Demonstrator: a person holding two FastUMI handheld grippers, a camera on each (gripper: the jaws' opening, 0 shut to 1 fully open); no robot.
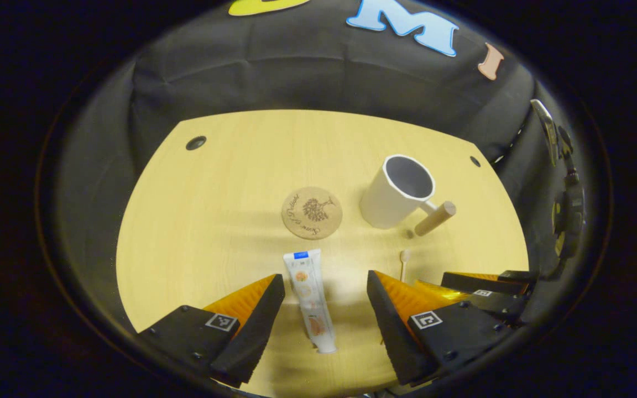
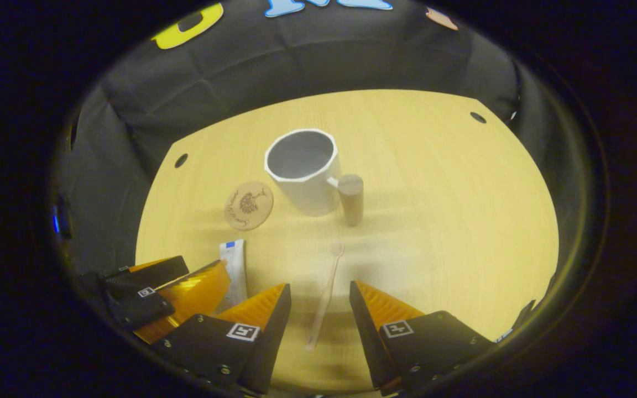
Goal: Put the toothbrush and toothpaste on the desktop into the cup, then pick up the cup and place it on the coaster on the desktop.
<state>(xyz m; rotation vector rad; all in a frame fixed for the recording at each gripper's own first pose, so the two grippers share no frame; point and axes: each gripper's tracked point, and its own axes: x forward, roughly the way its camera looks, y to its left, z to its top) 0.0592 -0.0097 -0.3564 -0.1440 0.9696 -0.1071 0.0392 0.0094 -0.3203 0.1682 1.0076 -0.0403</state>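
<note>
toothpaste [image 1: 309, 298] lying flat between left gripper [image 1: 325, 301] open jaws

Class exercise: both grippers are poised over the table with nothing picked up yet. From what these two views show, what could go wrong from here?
1. The thin pale toothbrush lies flat on the light wooden table; the open right gripper could slide off it.
2. The left gripper straddles the white toothpaste tube, with the right gripper close beside it: they might collide.
3. The white mug with a wooden handle stands beside the round cork coaster; a clumsy drop could tip it.
</note>
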